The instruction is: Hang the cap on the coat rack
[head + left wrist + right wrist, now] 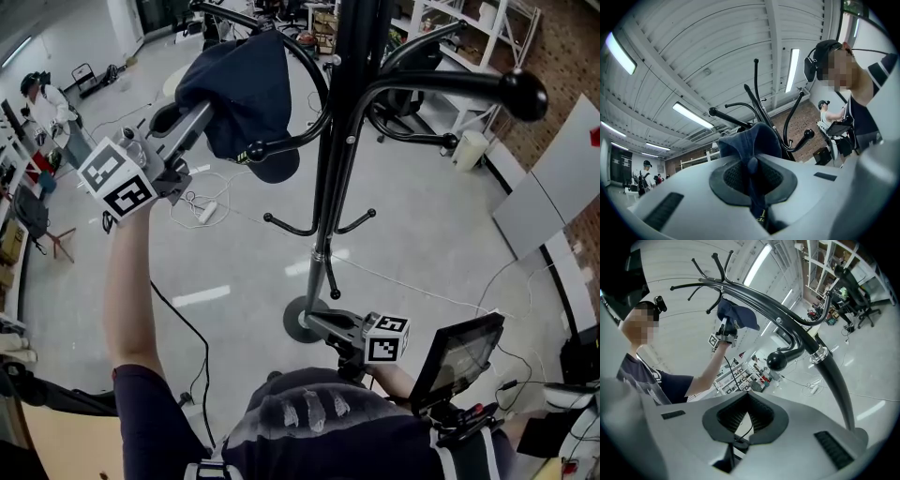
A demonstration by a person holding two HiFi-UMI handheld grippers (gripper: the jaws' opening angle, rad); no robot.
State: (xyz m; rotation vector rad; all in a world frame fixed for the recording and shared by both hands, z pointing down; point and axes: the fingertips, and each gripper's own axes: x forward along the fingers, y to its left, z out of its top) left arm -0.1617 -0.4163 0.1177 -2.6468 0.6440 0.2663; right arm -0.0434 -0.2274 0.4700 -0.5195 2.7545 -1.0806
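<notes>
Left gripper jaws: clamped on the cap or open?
Shut on the cap: its dark blue fabric is pinched between the pads of the left gripper. Cannot tell whether it rests on a coat rack hook.

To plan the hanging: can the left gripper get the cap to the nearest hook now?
Probably yes: the left gripper, shut on the cap, is beside that hook, nothing between.

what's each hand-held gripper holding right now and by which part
The left hand-held gripper pinches the navy cap by a fold of its crown fabric, away from the brim. The right hand-held gripper holds nothing.
</notes>
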